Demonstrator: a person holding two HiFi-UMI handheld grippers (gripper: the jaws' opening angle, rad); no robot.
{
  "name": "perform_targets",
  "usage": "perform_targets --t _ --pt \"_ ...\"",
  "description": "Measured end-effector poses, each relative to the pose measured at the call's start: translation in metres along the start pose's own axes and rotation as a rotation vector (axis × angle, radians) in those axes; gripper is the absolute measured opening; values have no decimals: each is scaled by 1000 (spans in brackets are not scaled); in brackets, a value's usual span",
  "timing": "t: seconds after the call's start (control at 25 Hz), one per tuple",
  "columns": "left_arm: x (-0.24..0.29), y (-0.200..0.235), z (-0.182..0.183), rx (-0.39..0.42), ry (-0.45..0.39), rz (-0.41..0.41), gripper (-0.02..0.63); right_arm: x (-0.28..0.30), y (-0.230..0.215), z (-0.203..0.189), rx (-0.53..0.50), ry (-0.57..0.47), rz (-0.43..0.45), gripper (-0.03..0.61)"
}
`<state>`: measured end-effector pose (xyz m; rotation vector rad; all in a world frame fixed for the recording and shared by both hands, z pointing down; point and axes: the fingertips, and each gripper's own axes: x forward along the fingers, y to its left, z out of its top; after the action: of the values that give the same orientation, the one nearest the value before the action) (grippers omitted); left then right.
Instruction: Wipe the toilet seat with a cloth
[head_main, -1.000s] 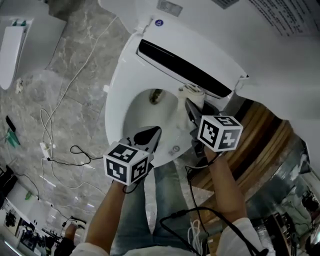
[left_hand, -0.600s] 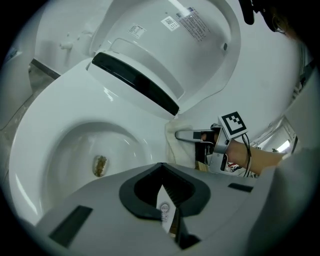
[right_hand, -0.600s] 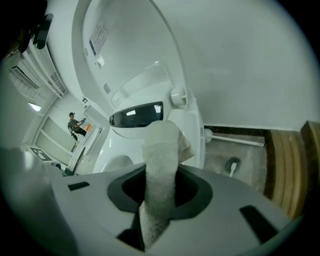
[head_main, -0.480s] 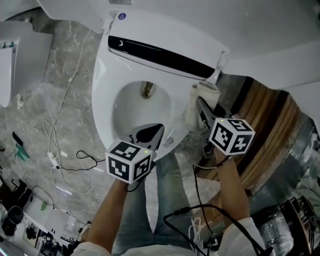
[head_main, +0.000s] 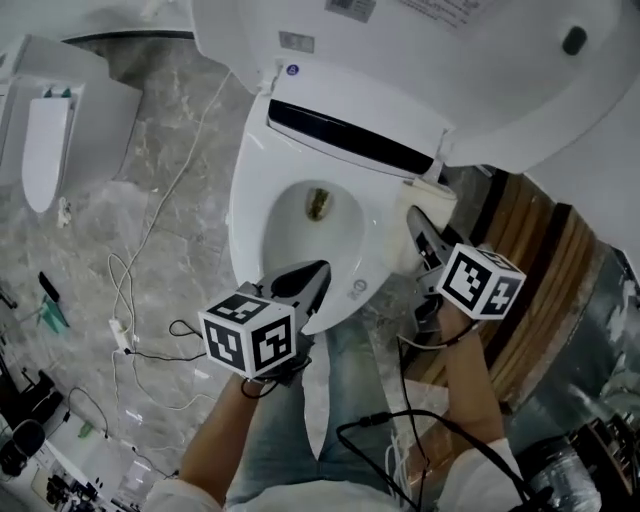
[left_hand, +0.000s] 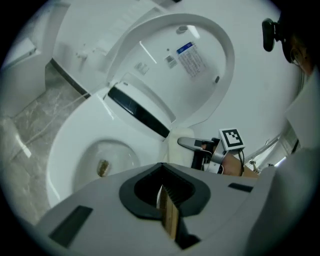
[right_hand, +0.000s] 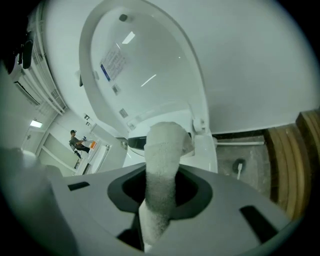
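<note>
The white toilet seat (head_main: 250, 215) is down around the bowl, and the lid (head_main: 400, 60) stands raised behind it. My right gripper (head_main: 413, 218) is shut on a cream cloth (head_main: 437, 204), which rests at the seat's right rear edge beside the hinge. The right gripper view shows the cloth (right_hand: 161, 155) standing up between the jaws of that gripper (right_hand: 159, 186), in front of the lid (right_hand: 145, 65). My left gripper (head_main: 314, 272) hovers over the seat's front rim, shut and empty. In the left gripper view, that gripper (left_hand: 161, 188) looks across the seat (left_hand: 70, 145) to the cloth (left_hand: 175, 150).
Thin cables (head_main: 130, 300) trail over the grey marble floor (head_main: 160, 130) left of the toilet. Another white fixture (head_main: 50, 130) stands at the far left. Wooden slats (head_main: 530, 250) lie to the right. A person's jeans-clad legs (head_main: 300, 420) are just below the bowl.
The head view has shifted over the toilet. My right gripper with the cloth has stayed at the seat's right rear by the hinge. The left gripper still hangs over the front rim.
</note>
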<state>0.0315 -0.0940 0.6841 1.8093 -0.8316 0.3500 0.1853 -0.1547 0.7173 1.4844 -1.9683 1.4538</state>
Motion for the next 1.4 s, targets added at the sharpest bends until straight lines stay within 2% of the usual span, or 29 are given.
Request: perform_targets --t 0.12,0.2,0.36,0.56,0.72,0.88,1.0,1.28,1.4 --pt "-38 -14 37 139 -36 73 12 -22 39 14 -50 -39 3 89" --pt "-74 -37 51 192 -45 95 12 -50 74 11 -62 -38 20 89" --pt "-144 -91 66 208 -84 51 14 -113 146 14 6 -85 101 89" --pt "-207 -141 72 294 -147 17 14 -177 204 28 -75 -179 83 89" --pt "-234 -161 64 284 -185 -7 12 -209 220 19 -103 -218 7 89" --pt "-242 -164 35 244 -180 -35 12 -231 221 -31 -69 -227 -56 89" --pt "-241 -166 20 257 -165 -23 12 -241 217 -64 -19 -252 -97 89" --pt "-242 -178 19 307 -168 -13 12 -244 232 -84 -55 -240 -76 89" --pt "-242 -175 16 303 -163 -5 13 -238 234 -88 -59 -234 -60 89"
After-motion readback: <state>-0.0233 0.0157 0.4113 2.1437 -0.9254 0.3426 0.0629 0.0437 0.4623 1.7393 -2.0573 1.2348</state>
